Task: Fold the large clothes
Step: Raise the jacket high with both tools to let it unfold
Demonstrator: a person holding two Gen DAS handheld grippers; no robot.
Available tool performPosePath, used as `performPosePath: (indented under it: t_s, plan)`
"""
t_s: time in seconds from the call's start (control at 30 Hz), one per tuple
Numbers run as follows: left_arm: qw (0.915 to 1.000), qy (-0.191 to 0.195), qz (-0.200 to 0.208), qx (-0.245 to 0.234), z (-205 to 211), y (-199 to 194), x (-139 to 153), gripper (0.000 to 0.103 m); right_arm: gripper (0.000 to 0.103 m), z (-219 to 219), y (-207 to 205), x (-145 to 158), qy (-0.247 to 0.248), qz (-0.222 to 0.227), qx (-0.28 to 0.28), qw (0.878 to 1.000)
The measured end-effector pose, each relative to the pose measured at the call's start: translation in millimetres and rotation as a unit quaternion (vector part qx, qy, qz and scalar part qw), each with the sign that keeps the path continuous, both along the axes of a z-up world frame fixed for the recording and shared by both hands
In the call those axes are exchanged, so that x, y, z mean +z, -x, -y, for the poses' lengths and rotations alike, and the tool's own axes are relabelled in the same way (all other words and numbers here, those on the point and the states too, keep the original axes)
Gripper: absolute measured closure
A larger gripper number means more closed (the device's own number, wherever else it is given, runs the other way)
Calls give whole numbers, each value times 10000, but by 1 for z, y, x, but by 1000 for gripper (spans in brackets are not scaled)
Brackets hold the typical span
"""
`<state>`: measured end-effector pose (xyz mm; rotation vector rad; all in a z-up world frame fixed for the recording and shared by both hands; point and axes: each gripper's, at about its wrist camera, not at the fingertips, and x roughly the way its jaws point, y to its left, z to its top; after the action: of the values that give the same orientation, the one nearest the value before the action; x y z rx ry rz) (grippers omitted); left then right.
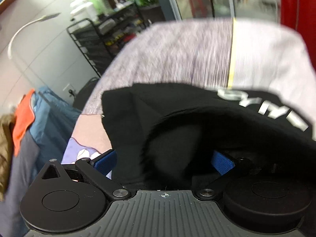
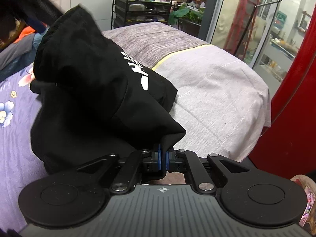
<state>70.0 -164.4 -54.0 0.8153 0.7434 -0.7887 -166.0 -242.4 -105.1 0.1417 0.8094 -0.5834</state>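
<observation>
A black garment with white lettering (image 2: 88, 90) hangs bunched above a bed. My right gripper (image 2: 163, 158) is shut on a corner of the garment, its blue pads pinching the cloth. In the left wrist view the same black garment (image 1: 177, 122) lies between the fingers of my left gripper (image 1: 164, 162). Its blue pads (image 1: 222, 163) stand wide apart, with cloth draped over and between them. The left gripper is open and the fabric hides its fingertips.
The bed has a lilac-grey cover with a yellow stripe (image 2: 207, 83) and a purple floral sheet (image 2: 13, 106). A black wire shelf cart with bottles (image 2: 138, 9) stands behind. A pile of blue and orange clothes (image 1: 29, 118) lies at the left. A red panel (image 2: 292, 108) stands at the right.
</observation>
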Motion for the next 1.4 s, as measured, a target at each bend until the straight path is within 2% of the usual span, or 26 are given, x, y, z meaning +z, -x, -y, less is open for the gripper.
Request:
performPosePath:
  t_s: [0.07,0.17,0.23,0.3,0.33,0.4,0.5,0.53,0.67,0.77,0.87,0.93,1.03,1.1,1.17,1.23,1.4]
  plan:
    - [9992,-363,59,-140,8,-3,-12,0,96,-5,2,3,37,63,85,9999]
    - [9988,-301,245,-294,13,-3,-18,0,96,-7,4,6,60,122,155,9998]
    - [9991,-290,293,74,20,-11,-23,0,96,-8,5,8,177,152,193,9995]
    - [9967,-114,536,591,24,-24,-25,0,96,-12,5,11,364,249,329,9985]
    - [9947,59,639,810,23,-30,-20,0,96,-12,3,12,407,282,404,9980]
    - [9891,644,600,1184,12,-40,-4,0,96,-12,0,14,431,332,432,9976]
    - [9705,1573,491,1761,-13,-56,29,2,97,-10,-3,21,394,531,372,9971]
    - [9637,1840,505,1870,-22,-58,42,15,97,-11,-4,25,450,629,397,9962]
    - [9449,2570,470,1972,-53,-64,91,23,97,-11,-13,49,586,1062,487,9914]
    - [9263,3115,374,2087,-87,-59,130,32,97,-8,-20,72,566,1478,512,9861]
    - [9223,3331,936,1720,-116,-34,168,34,97,-10,-24,101,627,1900,648,9776]
    - [9189,3451,1159,1522,-137,-15,194,34,97,-9,-25,121,544,2185,695,9718]
    - [9058,3702,1461,1452,-171,14,237,34,97,-12,-18,153,447,2648,783,9601]
    - [8984,3828,1677,1351,-190,35,264,36,97,-17,-9,174,586,2936,948,9494]
    - [8917,3912,1922,1223,-206,58,293,37,98,-19,1,198,583,3266,1101,9369]
    - [8815,4081,2101,1112,-224,79,323,38,98,-18,12,225,571,3606,1185,9234]
    - [8466,4550,2576,993,-266,130,395,36,98,-18,39,302,689,4559,1536,8740]
